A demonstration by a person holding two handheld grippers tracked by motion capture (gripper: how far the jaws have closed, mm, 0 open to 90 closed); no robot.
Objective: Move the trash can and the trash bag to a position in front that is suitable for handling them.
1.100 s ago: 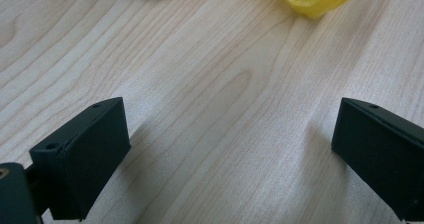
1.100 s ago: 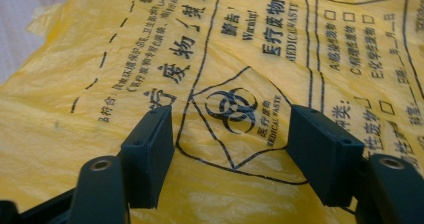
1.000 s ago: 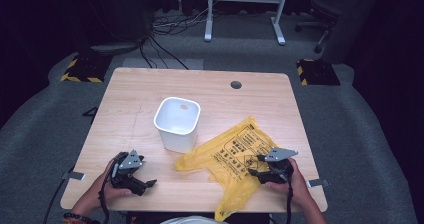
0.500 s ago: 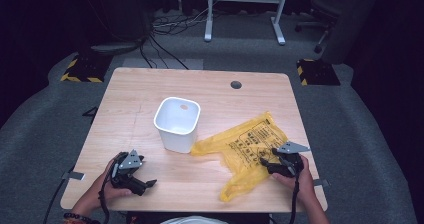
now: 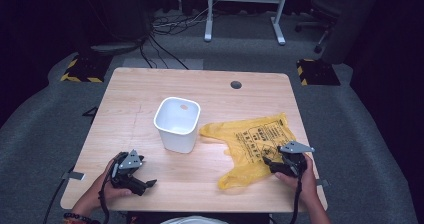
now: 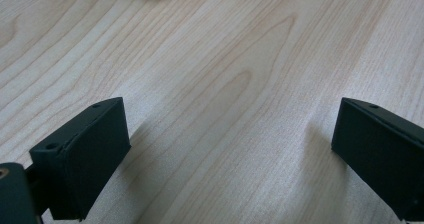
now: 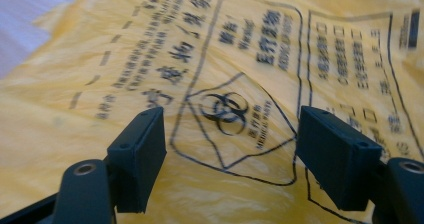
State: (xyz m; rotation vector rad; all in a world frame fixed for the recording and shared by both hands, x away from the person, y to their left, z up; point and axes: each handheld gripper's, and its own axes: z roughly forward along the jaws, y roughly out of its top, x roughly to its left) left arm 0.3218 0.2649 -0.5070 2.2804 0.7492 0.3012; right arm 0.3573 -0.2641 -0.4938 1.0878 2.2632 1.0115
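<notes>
Right tool (image 5: 270, 162) on yellow bag (image 5: 252, 141); white bin (image 5: 177, 124) beside.

Wooden table (image 5: 150, 91) bears white bin (image 5: 177, 124), yellow bag (image 5: 252, 139).

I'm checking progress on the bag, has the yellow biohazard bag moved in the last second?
Yes. The yellow biohazard bag has shifted toward the table's right edge, away from the white bin, which kept its place; its left tip now lies beside the bin's right side.

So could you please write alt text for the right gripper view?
The right claw hangs open just over a flat yellow bag printed with a black biohazard symbol and text. Its two black jaws stand apart, gripping nothing.
</notes>
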